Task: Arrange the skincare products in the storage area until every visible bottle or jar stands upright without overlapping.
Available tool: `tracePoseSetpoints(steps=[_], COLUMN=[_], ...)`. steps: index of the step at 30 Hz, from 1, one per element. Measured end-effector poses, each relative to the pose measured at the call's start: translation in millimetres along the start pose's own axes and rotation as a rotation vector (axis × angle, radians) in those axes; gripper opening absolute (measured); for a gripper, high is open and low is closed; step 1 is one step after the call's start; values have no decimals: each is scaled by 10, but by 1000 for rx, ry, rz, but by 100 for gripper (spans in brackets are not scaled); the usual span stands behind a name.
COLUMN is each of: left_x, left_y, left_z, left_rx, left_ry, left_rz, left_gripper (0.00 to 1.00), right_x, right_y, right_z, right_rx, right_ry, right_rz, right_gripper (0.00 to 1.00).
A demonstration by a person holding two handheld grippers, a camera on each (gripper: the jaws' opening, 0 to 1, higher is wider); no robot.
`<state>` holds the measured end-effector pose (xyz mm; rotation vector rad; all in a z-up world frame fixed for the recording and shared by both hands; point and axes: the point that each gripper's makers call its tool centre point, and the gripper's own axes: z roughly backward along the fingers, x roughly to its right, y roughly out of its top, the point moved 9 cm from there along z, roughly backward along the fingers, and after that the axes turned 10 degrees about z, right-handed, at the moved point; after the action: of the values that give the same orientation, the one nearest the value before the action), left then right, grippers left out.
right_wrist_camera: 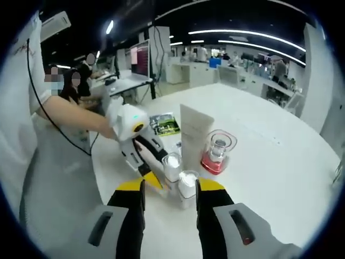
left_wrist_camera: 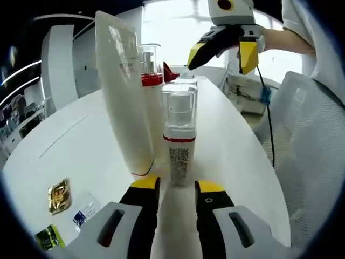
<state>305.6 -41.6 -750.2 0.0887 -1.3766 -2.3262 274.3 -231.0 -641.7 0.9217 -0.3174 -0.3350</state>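
A small white pump bottle (left_wrist_camera: pixel 179 145) with a clear cap, a red band and a barcode stands upright on the white table (left_wrist_camera: pixel 81 145). My left gripper (left_wrist_camera: pixel 178 185) is shut on its base. Just left of it rises a tall white tube (left_wrist_camera: pixel 124 91), with a clear bottle with a red base (left_wrist_camera: pixel 151 70) behind. My right gripper (left_wrist_camera: pixel 222 55) hangs open above the far end of the row. In the right gripper view a second small capped bottle (right_wrist_camera: pixel 187 186) stands between the wide jaws of the right gripper (right_wrist_camera: pixel 172 186), beside the held bottle (right_wrist_camera: pixel 171 166), the tube (right_wrist_camera: pixel 194 135) and the red-based bottle (right_wrist_camera: pixel 218 151).
A gold sachet (left_wrist_camera: pixel 59 195), a green sachet (left_wrist_camera: pixel 48 237) and a small card (left_wrist_camera: pixel 83 213) lie at the table's near left. A white mesh chair (left_wrist_camera: pixel 312 151) stands off the right edge. A person's arm (right_wrist_camera: pixel 70 116) reaches in, and green packets (right_wrist_camera: pixel 164 124) lie behind the tube.
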Motion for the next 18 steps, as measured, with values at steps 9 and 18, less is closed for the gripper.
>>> tracePoseSetpoints(steps=[9,18], left_x=[37,158], left_y=[1,-126], left_z=[298,787], left_rx=[35,130], left_ry=[95,207], left_rz=[124,344], left_gripper=[40,51], right_x=[-79,-169], right_y=[-99,-163], right_z=[8,20], right_rx=[47,67], right_ry=[-43,-72], right_rz=[-90,-139], right_gripper=[60,75])
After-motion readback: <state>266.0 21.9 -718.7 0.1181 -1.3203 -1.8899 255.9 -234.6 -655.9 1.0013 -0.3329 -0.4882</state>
